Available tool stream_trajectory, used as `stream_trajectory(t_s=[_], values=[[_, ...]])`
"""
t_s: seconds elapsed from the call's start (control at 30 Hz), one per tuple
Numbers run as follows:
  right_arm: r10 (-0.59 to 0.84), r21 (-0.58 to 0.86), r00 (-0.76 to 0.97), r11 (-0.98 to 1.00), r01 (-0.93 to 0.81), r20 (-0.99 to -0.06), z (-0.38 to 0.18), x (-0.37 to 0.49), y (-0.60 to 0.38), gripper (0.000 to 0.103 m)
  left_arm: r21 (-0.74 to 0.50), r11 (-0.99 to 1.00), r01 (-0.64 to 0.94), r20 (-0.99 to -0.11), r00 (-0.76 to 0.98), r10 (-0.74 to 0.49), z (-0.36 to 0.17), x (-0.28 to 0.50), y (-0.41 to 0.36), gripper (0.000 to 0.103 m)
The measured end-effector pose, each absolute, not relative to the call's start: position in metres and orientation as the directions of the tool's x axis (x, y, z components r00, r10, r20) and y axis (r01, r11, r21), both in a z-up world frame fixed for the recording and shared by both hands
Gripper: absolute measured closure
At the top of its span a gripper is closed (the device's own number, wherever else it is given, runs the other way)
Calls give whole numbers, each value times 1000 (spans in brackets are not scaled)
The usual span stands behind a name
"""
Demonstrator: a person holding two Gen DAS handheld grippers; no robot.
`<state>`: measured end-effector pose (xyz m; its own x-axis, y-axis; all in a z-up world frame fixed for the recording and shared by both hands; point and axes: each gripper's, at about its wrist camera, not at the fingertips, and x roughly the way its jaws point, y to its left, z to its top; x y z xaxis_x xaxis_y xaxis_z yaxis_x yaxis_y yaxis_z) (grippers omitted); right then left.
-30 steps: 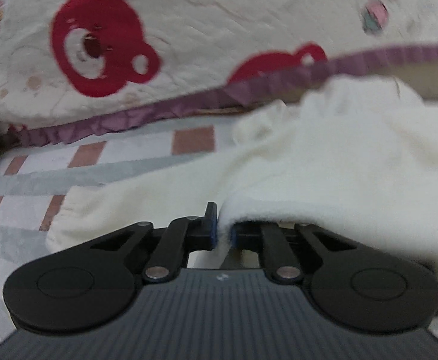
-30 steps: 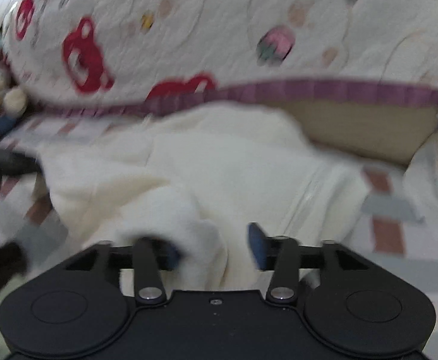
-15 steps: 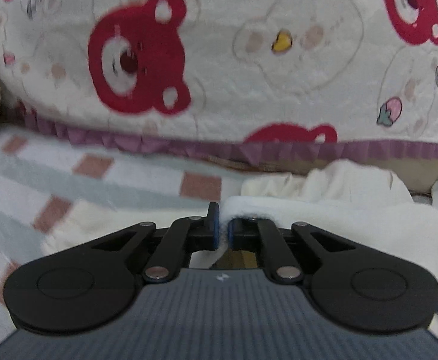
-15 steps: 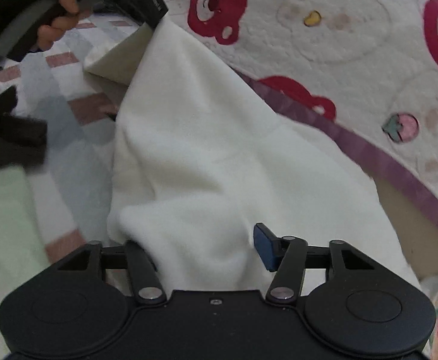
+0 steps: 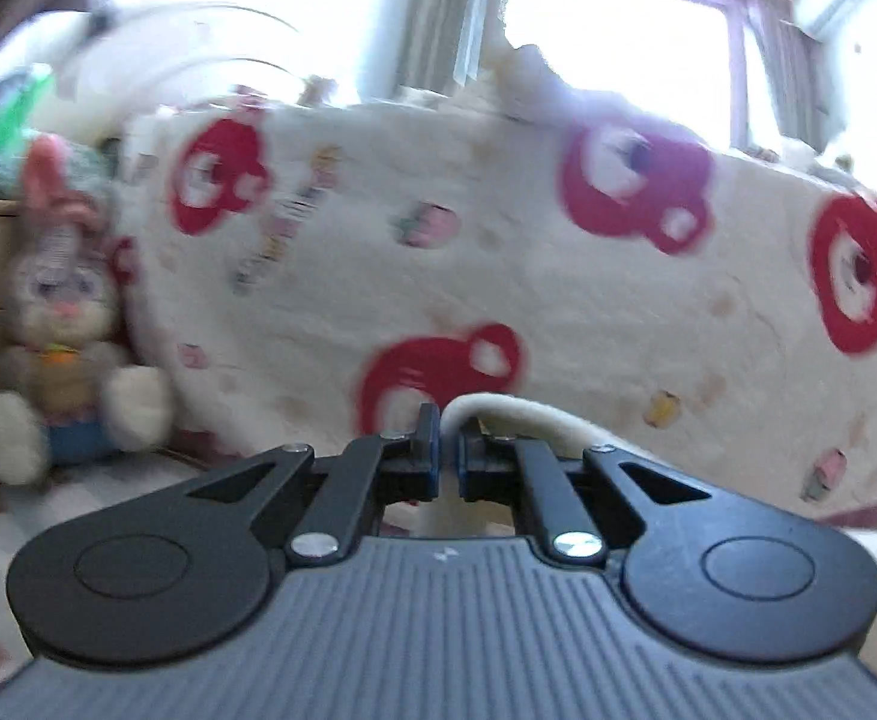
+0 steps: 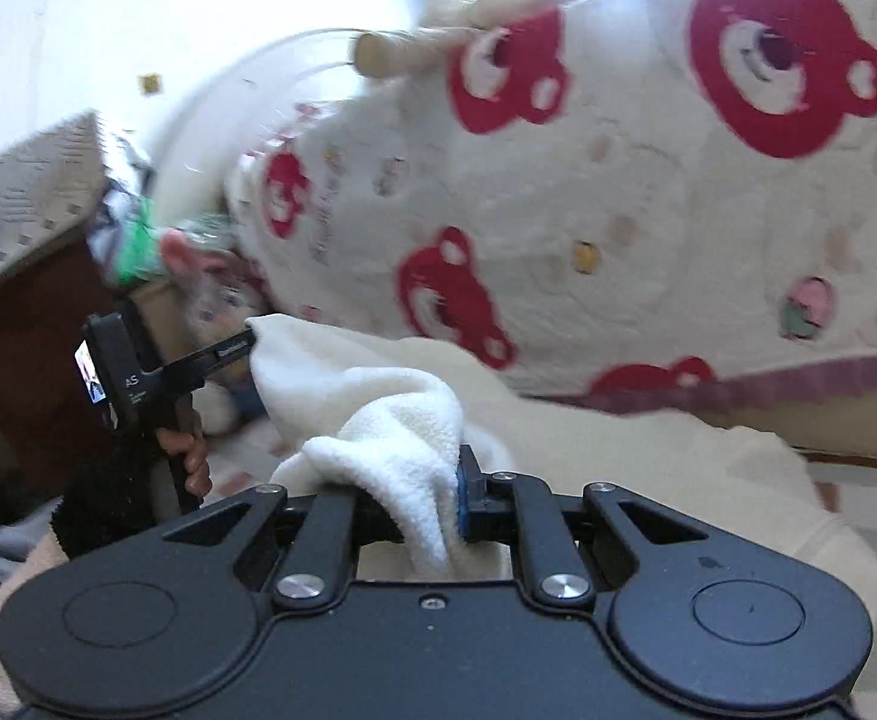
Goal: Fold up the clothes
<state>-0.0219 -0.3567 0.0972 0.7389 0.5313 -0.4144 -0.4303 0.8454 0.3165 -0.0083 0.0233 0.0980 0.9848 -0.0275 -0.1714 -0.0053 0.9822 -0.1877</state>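
A plush rabbit (image 5: 60, 354) is now sitting at far left beside the bear-print quilt (image 5: 498, 276). The left tool (image 5: 447, 450) is staying nearly closed, pinching the cream fleece garment (image 5: 534, 414) by its edge, lifted higher than before. The right tool (image 6: 414, 492) is gripping a bunched fold of the garment (image 6: 396, 438), which was loose between its fingers earlier and is hanging between both tools above the bed.
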Motion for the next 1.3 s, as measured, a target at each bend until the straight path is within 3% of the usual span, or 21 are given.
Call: stream_trajectory(t_s=[0.13,0.23,0.3,0.47,0.57,0.63,0.67,0.73,0.8,0.87,0.93,1.03,1.1,1.2,1.3], values=[[623,388,651,781,-489,-434,73,-7,-336,87,-218,967,-131,-342,938,50,58,-16,67,98],[645,417,560,764,-493,-519,30,1,-311,87,-152,963,-220,-473,872,125,7,-9,77,98],[667,468,529,745,-476,-525,10,2,-304,87,-110,963,-245,-505,848,159,-7,-1,80,98],[716,563,532,692,-452,-453,10,2,-311,87,-129,968,-216,-324,932,165,32,-5,74,98],[746,590,542,652,-477,-387,28,1,-324,87,-120,989,-87,-29,996,84,78,-38,55,97],[772,617,537,614,-492,-340,34,0,-334,87,0,994,-110,68,992,110,91,-53,37,97],[775,631,542,605,-486,-325,30,0,-339,87,30,993,-111,39,993,110,90,-51,35,97],[753,672,566,612,-418,-334,14,1,-349,87,37,993,-108,-107,988,111,71,-39,41,96],[730,700,582,622,-351,-358,-4,1,-355,87,44,992,-118,-329,936,126,40,-22,52,95],[715,702,574,641,-311,-399,-23,2,-355,87,48,987,-154,-601,785,151,1,0,65,87],[701,683,568,665,-303,-431,-33,4,-354,87,25,984,-175,-782,610,128,-34,9,74,83],[695,678,568,673,-297,-441,-37,8,-353,87,-99,988,-118,-794,608,-7,-33,-1,72,77],[691,668,571,679,-303,-443,-35,12,-353,87,-195,979,-52,-735,669,-111,-17,-11,62,62],[680,649,575,696,-308,-456,-29,22,-353,87,-318,940,120,-620,724,-303,6,-30,33,57],[668,624,573,714,-316,-474,-24,28,-356,87,-408,858,313,-559,658,-505,15,-46,-7,48]])
